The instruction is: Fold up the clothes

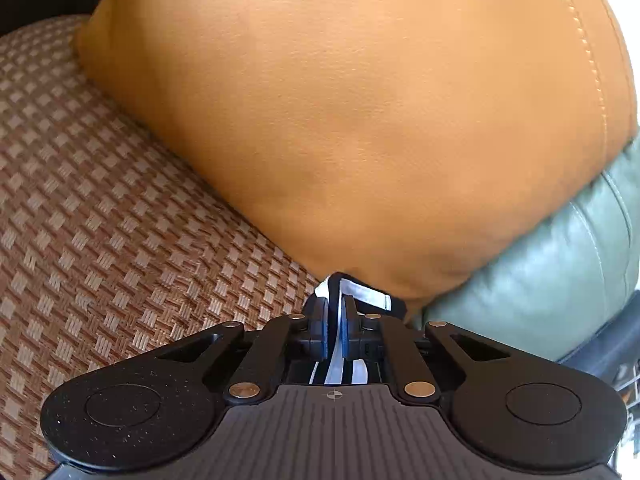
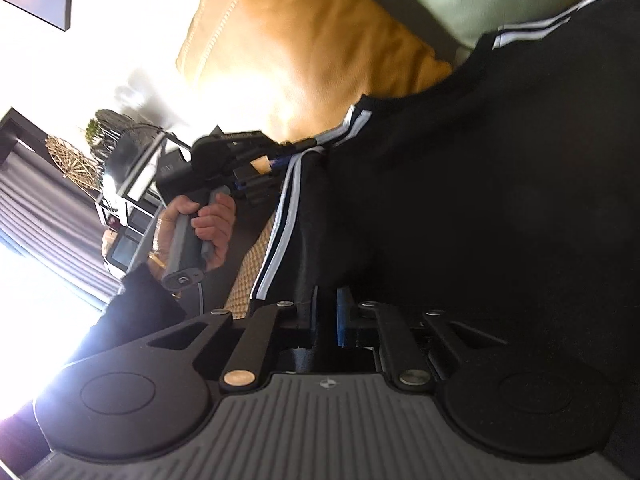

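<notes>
A black garment with white side stripes hangs stretched between my two grippers above the sofa. My left gripper is shut on its striped edge, close against the orange cushion. In the right wrist view my right gripper is shut on the black cloth near the striped hem. That view also shows my left gripper, held by a hand, pinching the far striped corner.
A woven brown mat covers the sofa seat. A green leather cushion lies beside the orange one. In the right wrist view, a bright window, dark curtain and a shelf with objects stand to the left.
</notes>
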`<state>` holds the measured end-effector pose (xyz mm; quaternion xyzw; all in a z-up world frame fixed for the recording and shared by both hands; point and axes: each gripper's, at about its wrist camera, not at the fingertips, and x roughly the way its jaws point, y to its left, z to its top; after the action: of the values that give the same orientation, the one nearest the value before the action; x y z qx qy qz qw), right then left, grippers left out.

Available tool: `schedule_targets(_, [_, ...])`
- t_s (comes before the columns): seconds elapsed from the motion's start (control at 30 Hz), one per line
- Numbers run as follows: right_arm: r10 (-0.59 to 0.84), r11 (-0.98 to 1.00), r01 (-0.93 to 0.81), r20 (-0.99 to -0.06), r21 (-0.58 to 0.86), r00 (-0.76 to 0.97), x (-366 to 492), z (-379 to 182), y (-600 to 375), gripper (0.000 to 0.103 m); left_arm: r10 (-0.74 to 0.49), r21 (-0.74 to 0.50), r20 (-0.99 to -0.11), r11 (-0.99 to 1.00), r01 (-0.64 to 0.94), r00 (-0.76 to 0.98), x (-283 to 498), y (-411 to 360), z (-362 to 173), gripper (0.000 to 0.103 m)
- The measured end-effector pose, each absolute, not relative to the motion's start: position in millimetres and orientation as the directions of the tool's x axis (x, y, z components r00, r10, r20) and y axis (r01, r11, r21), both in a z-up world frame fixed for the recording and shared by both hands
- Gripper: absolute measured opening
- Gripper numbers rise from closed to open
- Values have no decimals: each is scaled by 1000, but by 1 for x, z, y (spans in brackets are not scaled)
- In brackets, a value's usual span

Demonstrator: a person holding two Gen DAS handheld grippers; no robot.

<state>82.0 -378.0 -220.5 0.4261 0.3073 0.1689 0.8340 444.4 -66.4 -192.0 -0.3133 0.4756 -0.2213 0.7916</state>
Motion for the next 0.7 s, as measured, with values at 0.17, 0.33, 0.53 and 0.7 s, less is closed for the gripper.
schedule_targets(0.17, [516, 576, -17, -347, 818, 783, 71, -218, -380, 9, -655, -746, -577, 665, 11, 488, 450, -71, -214, 2])
schedule_targets(0.33, [470, 619, 27, -397, 785, 788, 71, -226, -382, 9, -609, -709, -607, 706, -1, 510, 456, -86, -231, 3])
schedule_targets(0.53, [407, 692, 76, -475, 717, 780, 75, -229, -382, 17, -549, -652, -630, 758, 11, 549, 453, -80, -208, 48])
schedule_targets(0.7, [363, 708, 70, -447, 702, 817, 52, -207, -388, 22, -550, -499, -643, 829, 253, 533, 412, -69, -144, 48])
